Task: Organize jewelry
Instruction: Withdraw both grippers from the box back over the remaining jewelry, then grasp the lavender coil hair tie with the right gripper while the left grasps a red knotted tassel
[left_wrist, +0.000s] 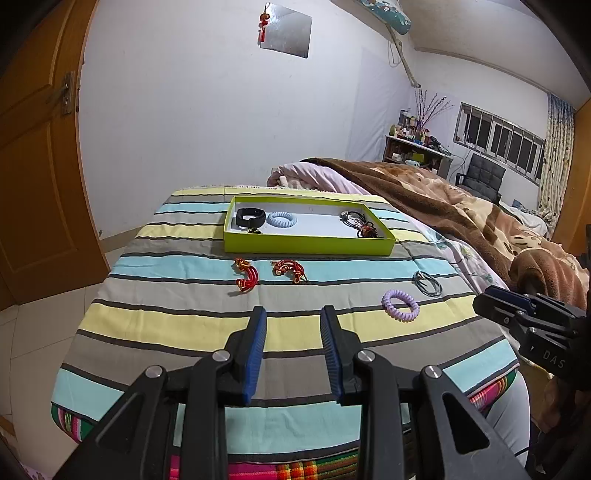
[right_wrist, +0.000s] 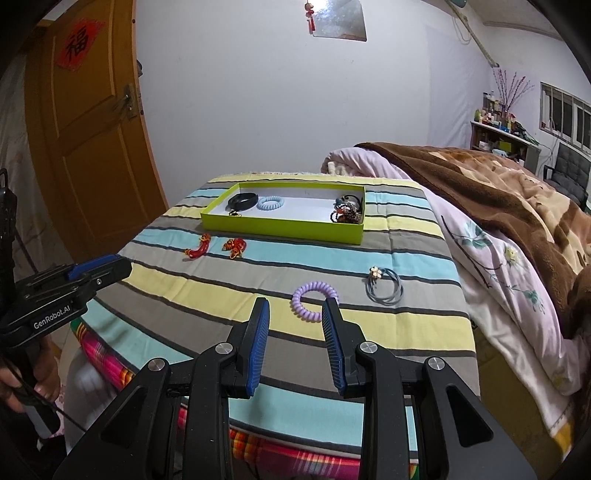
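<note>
Right wrist: right gripper (right_wrist: 294, 308) agape, empty.

The black left gripper (right_wrist: 99, 273) body carries white lettering "GenRobot.AI". The black right gripper (left_wrist: 491, 306) body shows "DAS". A red diamond-shaped paper sign (right_wrist: 78, 43) on the orange wooden door (right_wrist: 92, 147) bears the character "福"

I see a striped cloth (left_wrist: 177, 321) covering the near surface, with a brown blanket (right_wrist: 491, 184) heaped over a floral quilt (right_wrist: 491, 266) to its right. An orange wooden door (right_wrist: 92, 147) stands at the left — a red paper sign (right_wrist: 78, 45) fixed on it. On the white wall hangs a mirror (left_wrist: 286, 33) with a red tassel (left_wrist: 263, 26) beside it. Far right — a cluttered shelf (left_wrist: 415, 142), a black chair (left_wrist: 482, 177), a window (left_wrist: 498, 138).
</note>
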